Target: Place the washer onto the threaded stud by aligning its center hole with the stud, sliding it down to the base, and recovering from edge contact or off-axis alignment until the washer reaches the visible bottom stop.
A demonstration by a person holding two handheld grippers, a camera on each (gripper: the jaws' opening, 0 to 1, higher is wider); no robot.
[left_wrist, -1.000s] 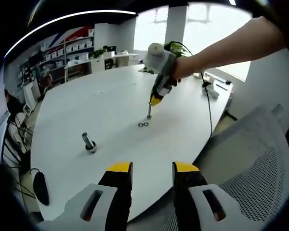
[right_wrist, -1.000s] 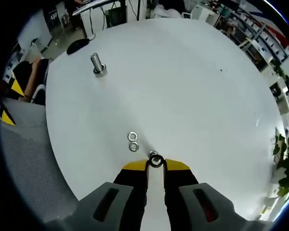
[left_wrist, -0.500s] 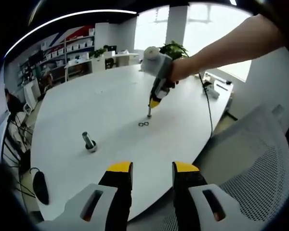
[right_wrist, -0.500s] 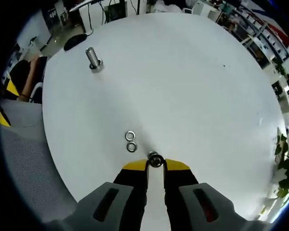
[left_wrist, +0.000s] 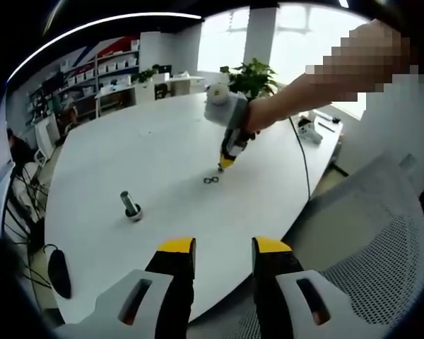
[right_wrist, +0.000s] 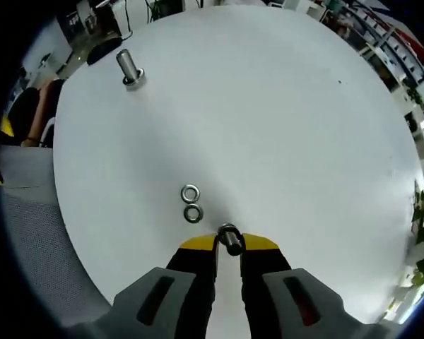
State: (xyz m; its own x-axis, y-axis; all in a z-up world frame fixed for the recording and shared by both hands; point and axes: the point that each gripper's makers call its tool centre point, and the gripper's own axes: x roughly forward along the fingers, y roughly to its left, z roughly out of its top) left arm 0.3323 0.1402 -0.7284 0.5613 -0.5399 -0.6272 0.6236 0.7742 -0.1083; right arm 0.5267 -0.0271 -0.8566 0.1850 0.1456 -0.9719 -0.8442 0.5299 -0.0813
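So the right gripper (right_wrist: 228, 242) has come down a fair bit over the last second. In the right gripper view its yellow tips sit either side of the stud (right_wrist: 230, 238), close together, and there's a ring around the stud's top that looks like the washer (right_wrist: 227, 229). A second ago the washer was just at the tip; now the stud pokes up through it, so I'd say it's threaded on and sliding down, not at the base yet. Can't tell whether the jaws are actually pinching it. In the left gripper view the tips nearly reach the table (left_wrist: 127, 155). Two spare washers (right_wrist: 191, 203) lie just left of the stud, and another bolt (right_wrist: 128, 68) stands far off. The left gripper (left_wrist: 223, 248) hangs back off the table's near edge, jaws apart, holding nothing.
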